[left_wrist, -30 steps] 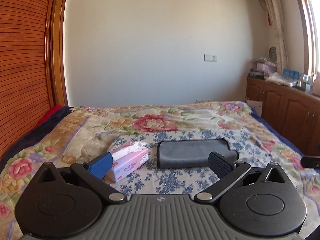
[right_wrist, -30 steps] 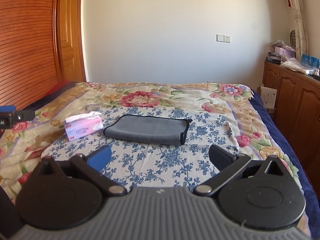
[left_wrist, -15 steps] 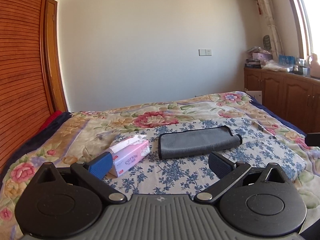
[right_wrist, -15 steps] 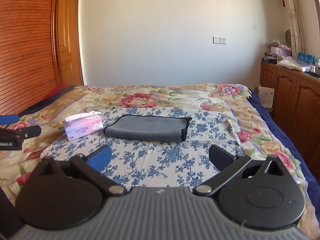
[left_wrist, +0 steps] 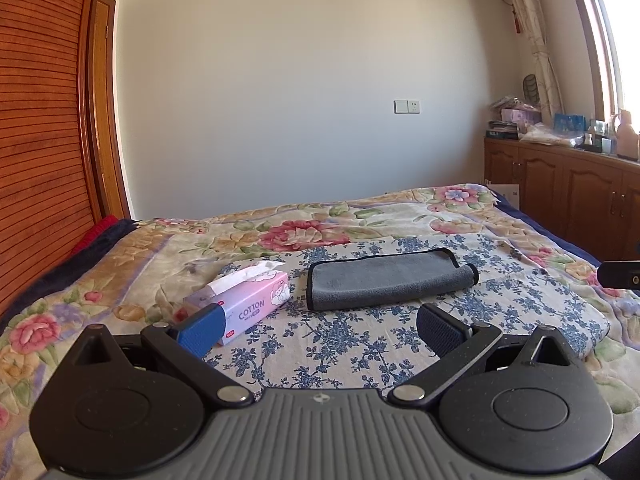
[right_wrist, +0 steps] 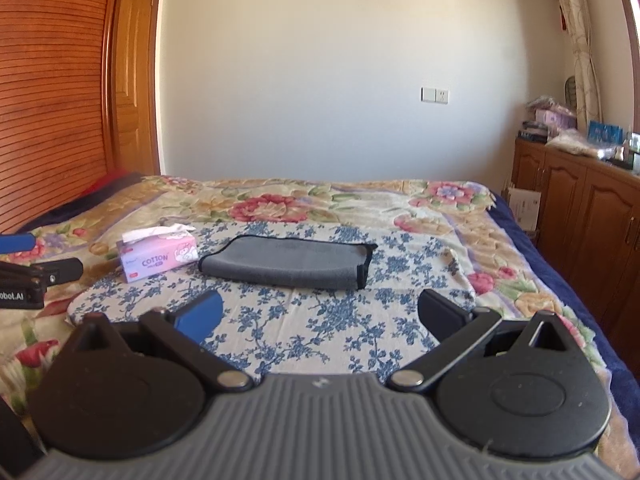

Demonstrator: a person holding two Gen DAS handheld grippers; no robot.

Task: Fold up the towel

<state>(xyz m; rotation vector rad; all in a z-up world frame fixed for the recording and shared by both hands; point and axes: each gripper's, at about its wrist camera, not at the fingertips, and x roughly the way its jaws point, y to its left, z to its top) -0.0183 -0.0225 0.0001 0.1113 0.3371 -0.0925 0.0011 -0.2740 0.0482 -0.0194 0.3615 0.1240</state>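
A grey towel with a black edge [left_wrist: 384, 278] lies folded into a narrow band on a blue-flowered cloth on the bed; it also shows in the right wrist view [right_wrist: 290, 262]. My left gripper [left_wrist: 320, 330] is open and empty, held well short of the towel. My right gripper [right_wrist: 320, 316] is open and empty, also short of the towel. The left gripper's fingers [right_wrist: 24, 242] show at the left edge of the right wrist view.
A pink tissue box [left_wrist: 248, 300] stands just left of the towel, also in the right wrist view [right_wrist: 158, 254]. The flowered bedspread [left_wrist: 320, 220] covers the bed. Wooden cabinets [left_wrist: 560, 196] line the right wall. A slatted wooden wardrobe [left_wrist: 40, 140] stands on the left.
Both grippers have pulled back and tilted up a little, so the towel sits farther off and more of the room shows. Both stay open. The towel has not moved.
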